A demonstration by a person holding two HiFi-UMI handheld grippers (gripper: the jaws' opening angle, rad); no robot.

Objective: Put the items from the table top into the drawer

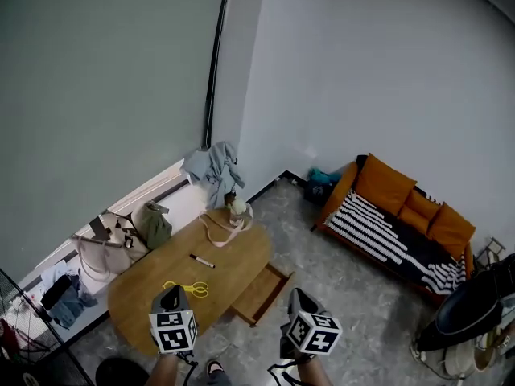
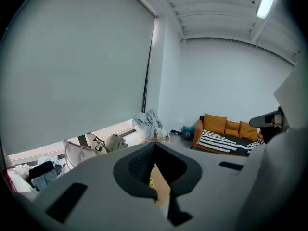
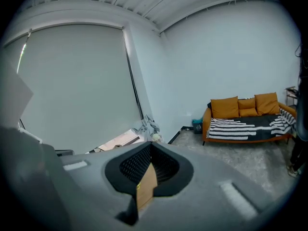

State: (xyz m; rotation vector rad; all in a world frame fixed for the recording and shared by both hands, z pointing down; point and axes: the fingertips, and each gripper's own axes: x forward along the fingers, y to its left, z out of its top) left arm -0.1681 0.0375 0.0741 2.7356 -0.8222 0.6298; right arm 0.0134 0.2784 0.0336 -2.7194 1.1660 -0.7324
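Note:
An oval wooden table (image 1: 153, 300) stands below me with its drawer (image 1: 259, 292) pulled open toward the floor side. On the top lie yellow scissors (image 1: 189, 288), a black pen (image 1: 201, 260) and, at the far end, a pink strap with a small pale object (image 1: 232, 215). My left gripper (image 1: 170, 292) hovers over the table's near end, shut and empty. My right gripper (image 1: 296, 296) is over the floor just right of the drawer, also shut and empty. Through the closed left jaws a strip of table and the scissors (image 2: 151, 182) shows.
Handbags (image 1: 113, 240) and a heap of grey clothes (image 1: 213, 167) sit on the window ledge behind the table. An orange sofa (image 1: 402, 219) with a striped blanket stands at the right wall. A dark chair (image 1: 475, 304) is at the far right; grey floor lies between.

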